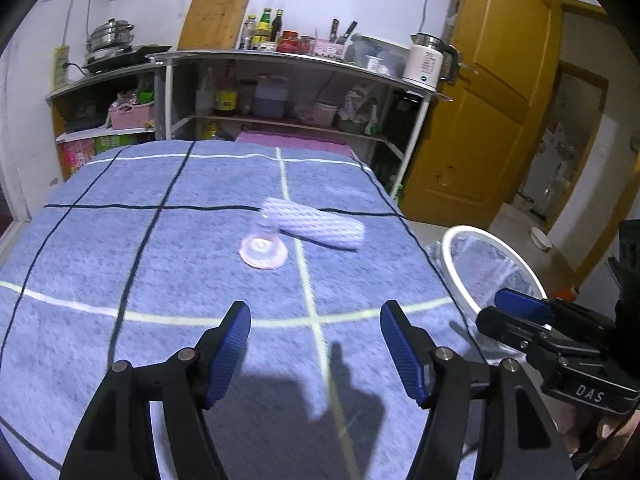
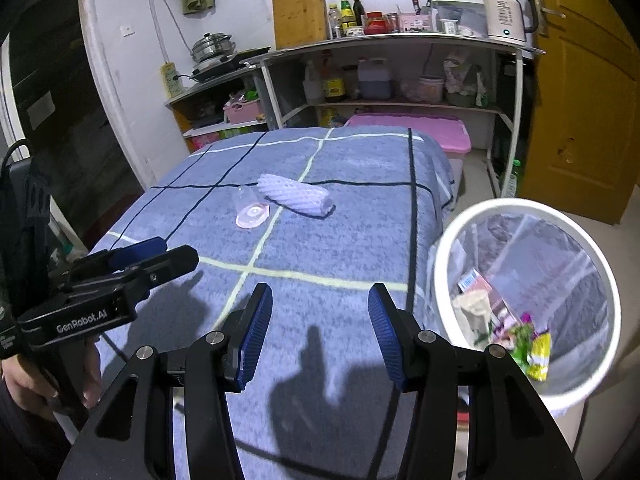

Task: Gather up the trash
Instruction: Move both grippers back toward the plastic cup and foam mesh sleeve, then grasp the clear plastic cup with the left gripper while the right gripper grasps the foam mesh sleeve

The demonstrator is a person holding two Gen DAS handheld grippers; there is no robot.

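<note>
Trash left on worktop (image 1: 100, 248): clear plastic cup (image 1: 263, 245) lying mid-frame, touching white foam net sleeve (image 1: 316, 222) just right of it. My left tongs (image 1: 315, 326) wide, empty, low in frame. Right tongs (image 2: 320, 312) partly spread, nothing between pads. White bin (image 2: 440, 248) at right edge, wrappers inside.

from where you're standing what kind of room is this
Most likely a home kitchen. A metal shelf unit holds sauce bottles, a cutting board and an electric kettle, and a steamer pot sits on a cooktop at its left.
</note>
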